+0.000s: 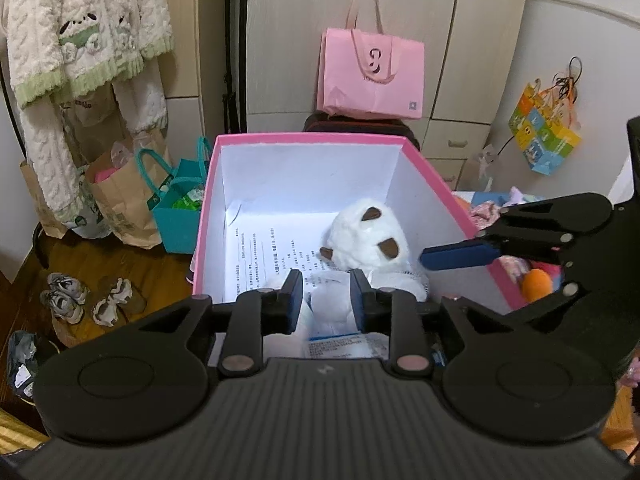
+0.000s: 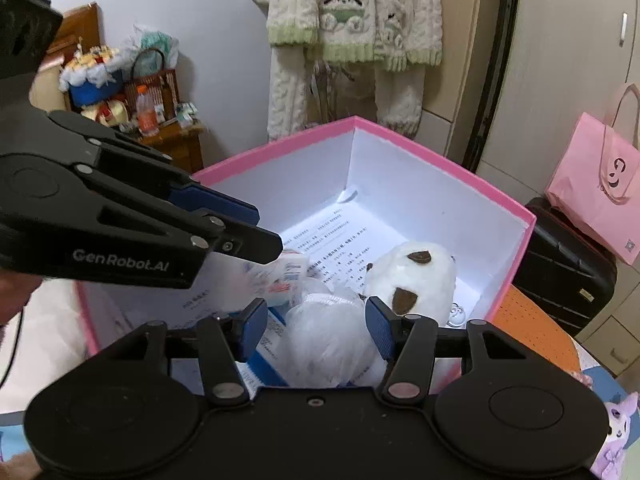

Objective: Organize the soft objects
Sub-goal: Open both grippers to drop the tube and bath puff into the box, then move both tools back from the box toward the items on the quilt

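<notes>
plush toy [image 2: 412, 276] lies in the box [image 2: 440, 184], beside a plastic-wrapped bundle [image 2: 328, 332].

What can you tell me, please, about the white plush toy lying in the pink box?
The white fluffy plush toy with brown ears lies on its side on printed paper sheets at the floor of the pink cardboard box with white walls, towards its right wall. A clear plastic-wrapped white bundle rests against it. No hand-held gripper touches it.
</notes>
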### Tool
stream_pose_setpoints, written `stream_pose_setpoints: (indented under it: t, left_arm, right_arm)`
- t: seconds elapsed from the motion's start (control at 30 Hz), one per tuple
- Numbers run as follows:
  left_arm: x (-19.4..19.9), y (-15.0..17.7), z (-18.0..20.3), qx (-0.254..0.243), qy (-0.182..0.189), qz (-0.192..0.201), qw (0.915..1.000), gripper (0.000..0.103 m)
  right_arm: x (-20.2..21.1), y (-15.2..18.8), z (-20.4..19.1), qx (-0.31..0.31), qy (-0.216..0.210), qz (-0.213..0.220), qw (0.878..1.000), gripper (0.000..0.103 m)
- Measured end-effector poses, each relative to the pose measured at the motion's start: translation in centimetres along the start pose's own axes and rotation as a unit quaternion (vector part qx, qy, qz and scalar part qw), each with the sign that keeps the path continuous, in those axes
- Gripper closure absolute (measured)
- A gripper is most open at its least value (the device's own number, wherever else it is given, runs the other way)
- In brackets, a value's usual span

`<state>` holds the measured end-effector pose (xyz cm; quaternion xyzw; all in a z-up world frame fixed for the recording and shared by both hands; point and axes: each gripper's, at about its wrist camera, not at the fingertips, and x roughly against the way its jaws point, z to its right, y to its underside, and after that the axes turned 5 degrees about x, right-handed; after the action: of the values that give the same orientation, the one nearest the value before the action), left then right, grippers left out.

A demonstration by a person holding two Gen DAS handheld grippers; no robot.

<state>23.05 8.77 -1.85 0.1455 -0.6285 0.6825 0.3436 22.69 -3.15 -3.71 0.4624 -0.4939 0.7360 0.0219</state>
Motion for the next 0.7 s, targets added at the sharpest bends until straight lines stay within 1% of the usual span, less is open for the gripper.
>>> stream_pose_setpoints:
  t: [0.03,0.1,0.13,0.2,0.37,0.47,0.53,0.6,0.7]
  left_arm:
    - [0.5,0.1,0.1,-0.002,0.000,0.002,1.0000,0.076]
    - [1.5,0.4,0.2,-0.006,-0.002,0.003,1.0000,0.069]
    - [2.0,0.6,0.3,-0.009,-0.001,0.002,1.0000,0.067]
    - [3.1,0.9,0.5,-0.012,0.007,-0.002,0.9999,0.063]
    - [6.0,1.4,1.9,-0.024,0.027,-0.010,0.9993,0.061]
    - [7.6,1.7,3.2,-0.038,0.038,-0.009,0.9985,0.055]
    - [8.6,1.8,4.1,-0.045,0.050,-0.010,0.9977,0.054]
    - [9.5,2.1,5.1,-0.056,0.059,-0.011,0.9966,0.054]
    - [10.6,2.6,6.8,-0.071,0.071,-0.014,0.9948,0.054]
  right_arm:
    - [0.8,0.2,0.1,-0.004,0.002,0.006,1.000,0.043]
    - [2.3,0.7,0.2,-0.014,0.004,0.018,1.000,0.043]
    - [3.0,0.9,0.3,-0.018,0.006,0.023,1.000,0.043]
    - [4.6,1.4,0.4,-0.026,0.006,0.032,0.999,0.043]
    - [8.1,2.5,0.4,-0.039,0.002,0.047,0.998,0.043]
    - [10.4,3.2,0.6,-0.050,0.002,0.057,0.997,0.043]
    - [11.9,3.9,0.6,-0.054,0.002,0.066,0.996,0.043]
    - [13.4,4.5,0.4,-0.049,-0.002,0.074,0.996,0.043]
    - [15.6,5.8,-0.2,-0.033,0.008,0.085,0.996,0.043]
